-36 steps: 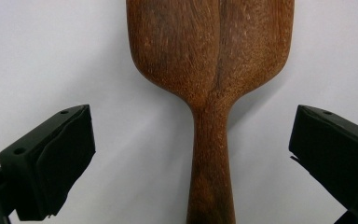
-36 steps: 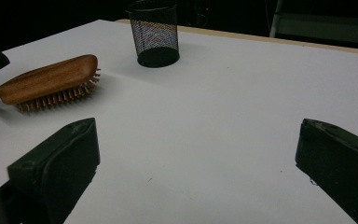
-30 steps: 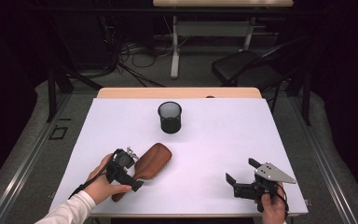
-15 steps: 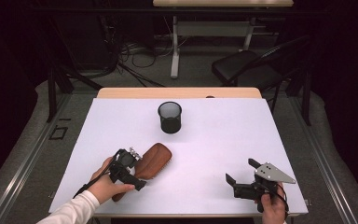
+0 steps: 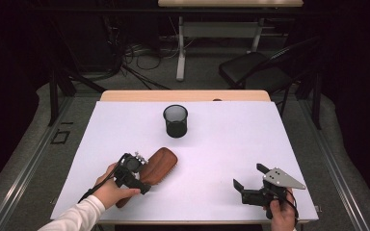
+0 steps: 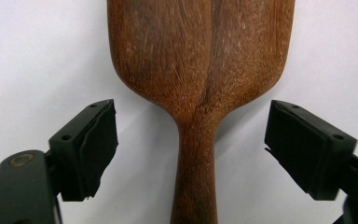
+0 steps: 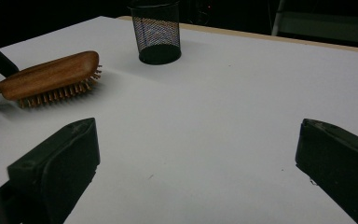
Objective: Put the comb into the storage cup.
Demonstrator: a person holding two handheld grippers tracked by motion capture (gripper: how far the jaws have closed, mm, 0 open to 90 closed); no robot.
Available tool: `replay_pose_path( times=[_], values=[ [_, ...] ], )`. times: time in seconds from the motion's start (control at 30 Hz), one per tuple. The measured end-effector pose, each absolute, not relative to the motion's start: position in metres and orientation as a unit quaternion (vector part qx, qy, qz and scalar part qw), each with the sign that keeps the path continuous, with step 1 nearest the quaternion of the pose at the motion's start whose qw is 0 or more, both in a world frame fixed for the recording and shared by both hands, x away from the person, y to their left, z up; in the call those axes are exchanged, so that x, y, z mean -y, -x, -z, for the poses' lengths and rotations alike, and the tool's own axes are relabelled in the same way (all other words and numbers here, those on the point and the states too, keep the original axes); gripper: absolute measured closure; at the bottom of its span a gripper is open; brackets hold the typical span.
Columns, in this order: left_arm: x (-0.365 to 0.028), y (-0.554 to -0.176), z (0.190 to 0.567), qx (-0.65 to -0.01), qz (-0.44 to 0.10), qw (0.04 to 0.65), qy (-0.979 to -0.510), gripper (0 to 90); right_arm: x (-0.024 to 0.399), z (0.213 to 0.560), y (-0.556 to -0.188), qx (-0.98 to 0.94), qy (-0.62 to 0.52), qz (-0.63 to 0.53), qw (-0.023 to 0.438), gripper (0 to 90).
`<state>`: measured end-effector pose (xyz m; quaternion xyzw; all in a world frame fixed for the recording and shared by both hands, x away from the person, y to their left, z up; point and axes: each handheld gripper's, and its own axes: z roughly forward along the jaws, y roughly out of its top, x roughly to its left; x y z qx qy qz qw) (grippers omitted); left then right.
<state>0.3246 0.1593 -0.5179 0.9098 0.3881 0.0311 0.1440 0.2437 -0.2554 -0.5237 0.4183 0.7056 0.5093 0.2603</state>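
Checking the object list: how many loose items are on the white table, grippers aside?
2. A wooden hairbrush lies bristles-down at front left, its handle between the left gripper's open jaws. A black mesh cup stands upright mid-table, farther back.

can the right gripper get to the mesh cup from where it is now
Probably yes. The right gripper sits near the table's front right edge with its fingers open, and bare white table lies between it and the mesh cup. The hairbrush lies off to the left, outside that path.
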Motion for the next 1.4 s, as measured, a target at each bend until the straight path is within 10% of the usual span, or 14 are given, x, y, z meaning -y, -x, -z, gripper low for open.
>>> replay_pose_path(
  times=[1.4],
  values=[
    [-0.1528, -0.3242, 0.5274, -0.391, -0.033, 0.116, -0.912, 58.9, 0.2562, 0.5244, -0.2437, -0.711, -0.417, -0.504, 0.258, 0.0]
  ],
)
